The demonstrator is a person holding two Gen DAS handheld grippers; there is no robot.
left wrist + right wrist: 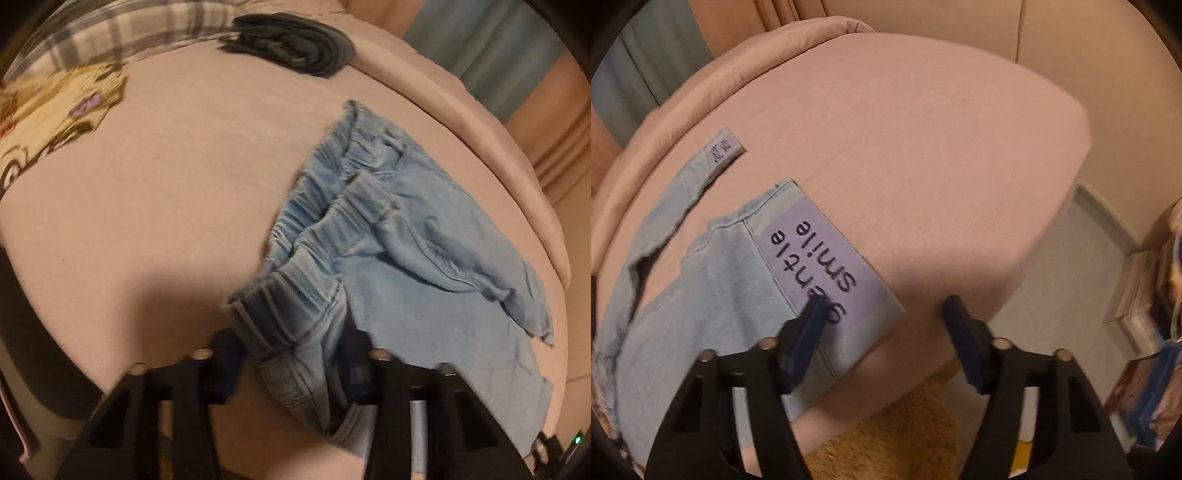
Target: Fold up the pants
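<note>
Now grasping: left gripper (291, 350) pinches the pants (406, 258) waistband, right gripper (882, 321), jaws apart, straddles the hem patch (827, 266); next, close and lift.

The lower part of the light blue pants (424, 266) is cut off behind the black frame of the left gripper (291, 354), and whether its pads (225, 365) press the gathered waistband cannot be told. The plaid cloth (96, 33) and the patterned yellow fabric (48, 110) at the far left are blurred and cropped by the lens rim. In the right wrist view, the small label (724, 149) on the far leg is too small to be read. The boxes (1145, 295) at the right edge are smeared. One letter of the lilac patch (827, 269) is partly covered by the left finger of the right gripper (882, 317).
</note>
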